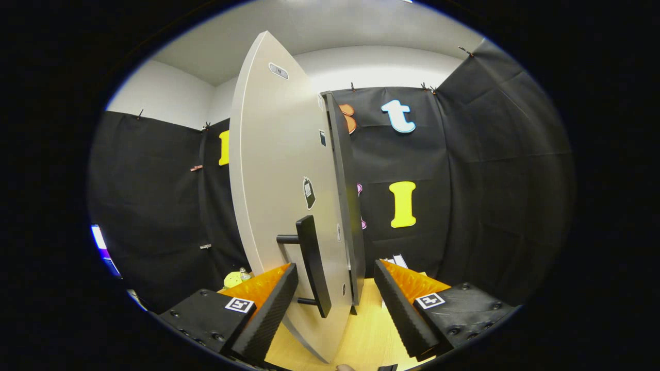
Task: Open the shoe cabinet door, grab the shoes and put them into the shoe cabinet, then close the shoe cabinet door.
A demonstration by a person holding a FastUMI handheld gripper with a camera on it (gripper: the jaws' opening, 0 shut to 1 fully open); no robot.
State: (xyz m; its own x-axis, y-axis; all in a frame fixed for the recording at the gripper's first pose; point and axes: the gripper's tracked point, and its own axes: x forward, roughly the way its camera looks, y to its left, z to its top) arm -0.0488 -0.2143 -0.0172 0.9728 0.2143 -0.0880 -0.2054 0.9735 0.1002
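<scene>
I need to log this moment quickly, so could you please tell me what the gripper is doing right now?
Gripper: open, fingers spread either side of the cabinet door and its black handle, pressing on neither.

Shoe cabinet door (278, 170) ajar, edge-on

The pale grey door stands upright between the spread fingers; its black bar handle (313, 265) sits low on the face, vertical, just ahead of them.

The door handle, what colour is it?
Black, seen in the gripper view: the handle sits between the open gripper's fingers.
</scene>
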